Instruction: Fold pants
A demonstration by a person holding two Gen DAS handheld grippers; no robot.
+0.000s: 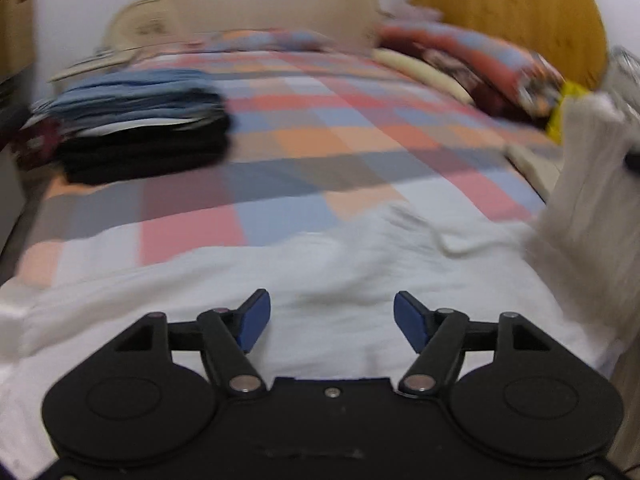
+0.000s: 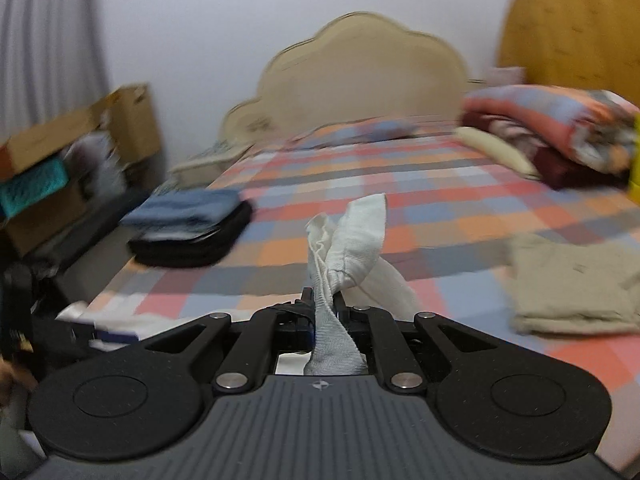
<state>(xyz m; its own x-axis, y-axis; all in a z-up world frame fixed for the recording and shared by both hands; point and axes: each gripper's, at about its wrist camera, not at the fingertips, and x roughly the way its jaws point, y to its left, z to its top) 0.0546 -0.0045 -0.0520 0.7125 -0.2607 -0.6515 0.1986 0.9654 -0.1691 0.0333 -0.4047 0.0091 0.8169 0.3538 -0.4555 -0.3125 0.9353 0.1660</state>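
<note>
1. The white pants lie spread across the near end of the bed, on its checked cover, still wrinkled and not squared up.
2. The right gripper has its fingers clenched on a bunched edge of the pants; the cloth sticks up past the tips and trails down behind them.
3. In the left wrist view that lifted part hangs as a raised sheet at the right edge, clear of the bed.
4. The left gripper hovers just over the flat part of the pants, fingers released and well apart, nothing between them.
5. Judged from this, the fold is at an early stage: one end is picked up, no neat crease or doubled layer shows yet.
6. Left to do, most likely: carry the raised end over the flat part, lay it down, smooth it, then fold again to a compact size.
7. A stack of folded dark and blue clothes sits at the far left of the bed, and a folded beige piece lies to the right; these look finished.
</note>
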